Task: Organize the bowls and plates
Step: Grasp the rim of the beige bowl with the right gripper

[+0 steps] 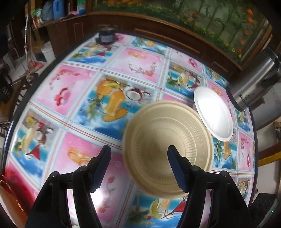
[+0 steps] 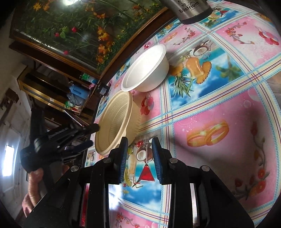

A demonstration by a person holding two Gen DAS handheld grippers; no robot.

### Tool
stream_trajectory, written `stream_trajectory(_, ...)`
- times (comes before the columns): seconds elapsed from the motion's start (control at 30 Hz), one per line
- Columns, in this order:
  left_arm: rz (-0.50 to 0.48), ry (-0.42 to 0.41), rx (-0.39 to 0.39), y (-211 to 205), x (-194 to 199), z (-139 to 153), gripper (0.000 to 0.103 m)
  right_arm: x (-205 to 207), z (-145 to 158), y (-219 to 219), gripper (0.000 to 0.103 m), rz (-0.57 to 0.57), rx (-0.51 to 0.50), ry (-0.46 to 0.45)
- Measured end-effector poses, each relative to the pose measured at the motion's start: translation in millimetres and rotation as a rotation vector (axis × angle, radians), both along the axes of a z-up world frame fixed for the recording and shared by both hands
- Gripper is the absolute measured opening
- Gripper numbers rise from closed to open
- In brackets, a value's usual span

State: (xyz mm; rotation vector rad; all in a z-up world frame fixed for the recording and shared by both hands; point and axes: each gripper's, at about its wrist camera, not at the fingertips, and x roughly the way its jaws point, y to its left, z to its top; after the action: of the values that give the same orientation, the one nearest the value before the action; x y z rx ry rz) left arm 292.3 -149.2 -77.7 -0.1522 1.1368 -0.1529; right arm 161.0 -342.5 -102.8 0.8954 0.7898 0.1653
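A beige ribbed bowl (image 1: 168,149) (image 2: 114,121) stands on the flowery tablecloth, with a white bowl (image 1: 214,114) (image 2: 145,70) just beyond it. My left gripper (image 1: 138,149) (image 2: 93,136) is open above the beige bowl's near rim. One finger hangs over the bowl's inside and the other outside the rim, and neither pad presses on it. In the right wrist view a hand (image 2: 35,177) holds that gripper at the left. My right gripper (image 2: 139,142) hovers low over the cloth beside the beige bowl, its jaws a narrow gap apart with nothing between them.
A steel thermos (image 1: 254,77) (image 2: 191,10) stands at the table's far edge past the white bowl. A dark jar (image 1: 106,36) sits at the far left corner. The table's dark rim (image 1: 19,108) curves around the left; beyond it are wooden cabinets and a flower mural.
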Motion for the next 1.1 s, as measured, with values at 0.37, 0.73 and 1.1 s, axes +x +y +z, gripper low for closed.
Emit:
stream_trajectory(0.37, -0.007, 0.049, -0.044, 4.3, -7.2, -18.4, 0.017, 1.1, -1.6, -4.9, 0.028, -0.012, 0.002, 0.003)
stream_trajectory(0.73, -0.085, 0.063, 0.016, 0.5, -34.2, -16.8, 0.009, -4.7, 0.8, -23.7, 0.061, -0.067, 0.067, -0.033)
stream_trajectory(1.1, -0.138, 0.070, 0.059, 6.1, -77.7, -14.5, 0.009, 3.6, 8.5, 3.1, 0.060, 0.038, -0.050, 0.022)
